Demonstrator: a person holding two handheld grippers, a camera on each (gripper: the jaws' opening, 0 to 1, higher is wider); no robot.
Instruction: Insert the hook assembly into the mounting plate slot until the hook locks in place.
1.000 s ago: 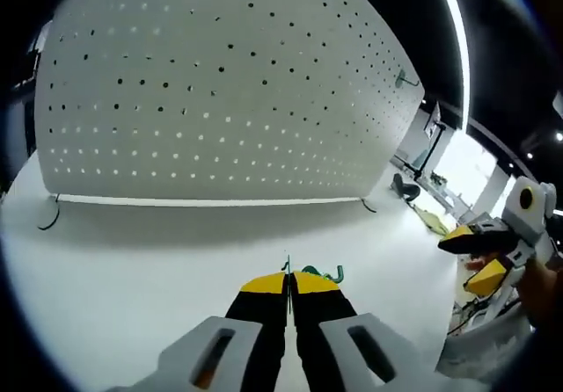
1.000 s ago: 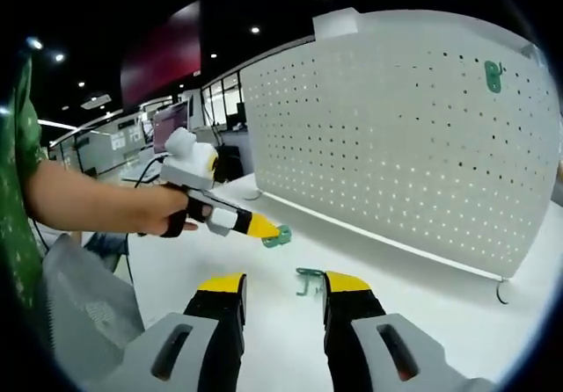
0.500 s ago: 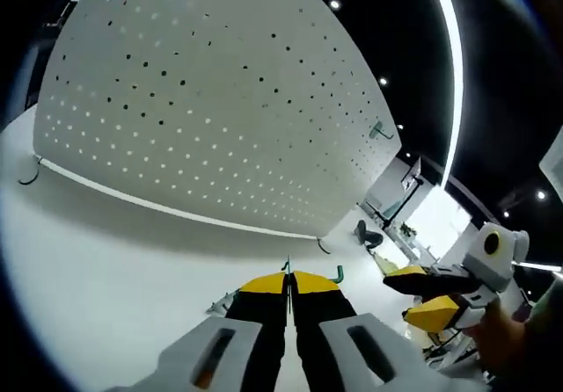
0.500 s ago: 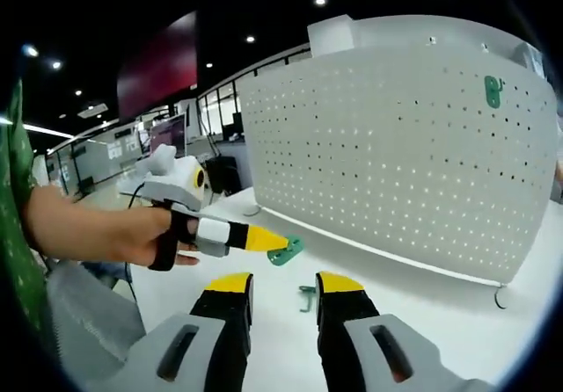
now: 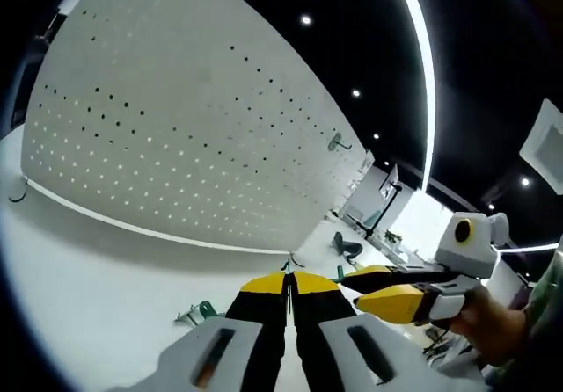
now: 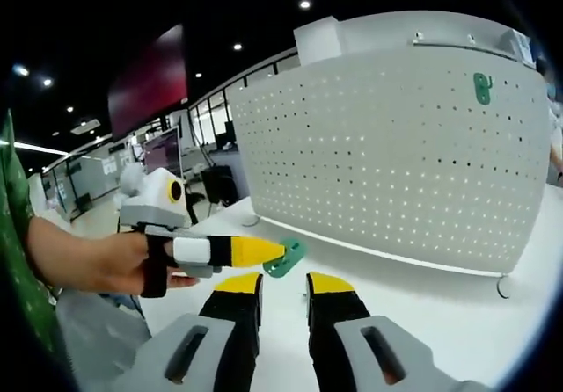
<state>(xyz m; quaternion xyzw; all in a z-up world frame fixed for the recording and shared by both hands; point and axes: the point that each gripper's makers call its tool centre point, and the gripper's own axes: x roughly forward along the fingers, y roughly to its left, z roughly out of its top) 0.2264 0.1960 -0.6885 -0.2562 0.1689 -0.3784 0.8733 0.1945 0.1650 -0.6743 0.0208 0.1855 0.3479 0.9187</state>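
My left gripper point(image 5: 288, 276) is shut on a small green mounting plate point(image 5: 286, 264), seen edge-on as a thin sliver between the yellow tips. In the right gripper view the left gripper point(image 6: 280, 251) comes in from the left, held by a hand, with the green plate point(image 6: 287, 257) sticking out just above my right gripper point(image 6: 283, 283). The right gripper's jaws stand a little apart with nothing between them. It enters the left gripper view as the right gripper point(image 5: 354, 289), close beside the left jaws. A green hook point(image 5: 199, 312) lies on the white table, left of the left jaws.
A large white pegboard point(image 5: 167, 137) point(image 6: 396, 163) stands upright on the white table point(image 5: 97, 286). A green piece point(image 6: 481, 87) hangs near the pegboard's upper right corner. The person's forearm point(image 6: 75, 260) reaches in from the left. Office desks lie beyond the table.
The two grippers have come close together, the green plate now just above the right jaws. The right jaws have narrowed. Both views shifted with the hands; the hook no longer shows between the right jaws.
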